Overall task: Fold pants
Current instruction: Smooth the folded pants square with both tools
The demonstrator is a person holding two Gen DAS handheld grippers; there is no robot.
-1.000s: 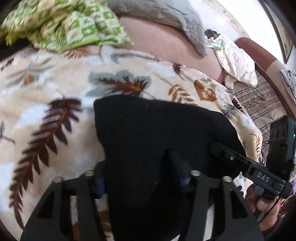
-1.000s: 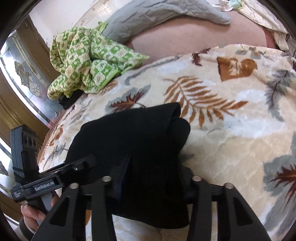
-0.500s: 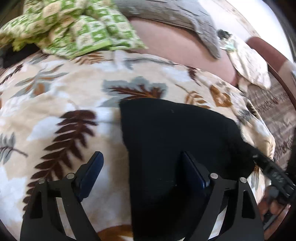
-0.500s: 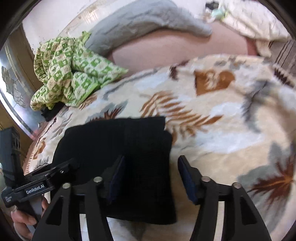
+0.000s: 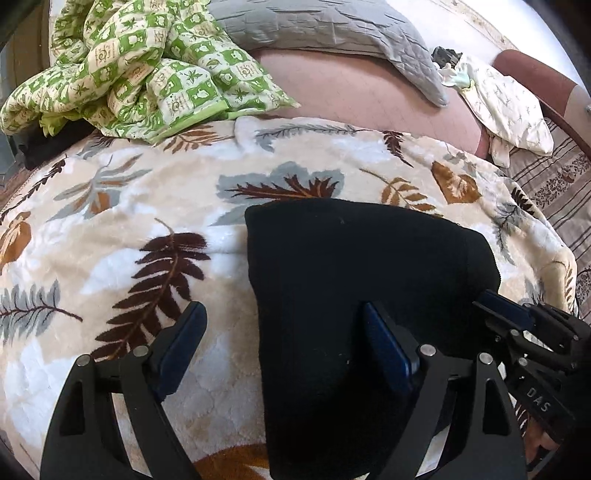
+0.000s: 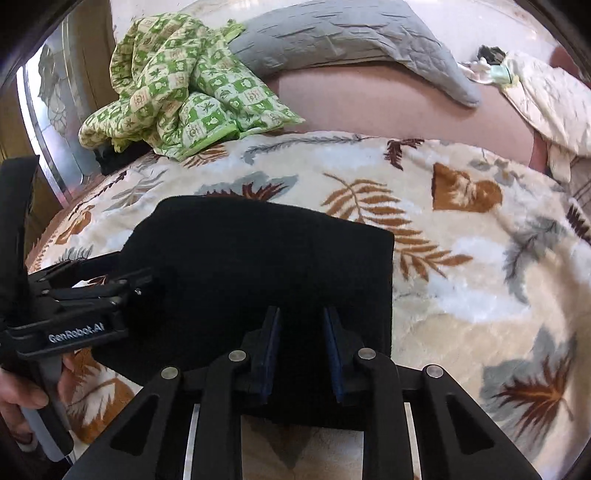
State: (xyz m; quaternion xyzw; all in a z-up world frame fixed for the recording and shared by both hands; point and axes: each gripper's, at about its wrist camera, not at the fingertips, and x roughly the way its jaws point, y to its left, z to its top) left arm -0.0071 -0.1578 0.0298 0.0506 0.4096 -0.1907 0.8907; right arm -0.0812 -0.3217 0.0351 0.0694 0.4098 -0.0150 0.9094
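Note:
The black pants [image 5: 351, 258] lie folded into a flat rectangle on a leaf-patterned blanket [image 5: 147, 221]. My left gripper [image 5: 282, 314] is open wide and straddles their left edge: one finger is over the blanket, the other over the cloth. In the right wrist view the pants [image 6: 258, 251] fill the middle. My right gripper [image 6: 301, 314] hovers over their near edge with its jaws closing to a narrow gap. Black cloth shows flat under that gap, and no fold rises between the pads. The left gripper [image 6: 122, 284] also shows at the pants' left end.
A crumpled green checked quilt [image 5: 147, 66] and a grey pillow [image 5: 314, 26] lie at the far side of the bed. A pale cloth [image 5: 509, 110] and striped bedding [image 5: 554, 192] are at the right. A hand [image 6: 22, 391] holds the left gripper's handle.
The left jaws opened wide and let go of the pants. The right jaws opened off the fold, then narrowed again. The pants now lie flatter on the blanket.

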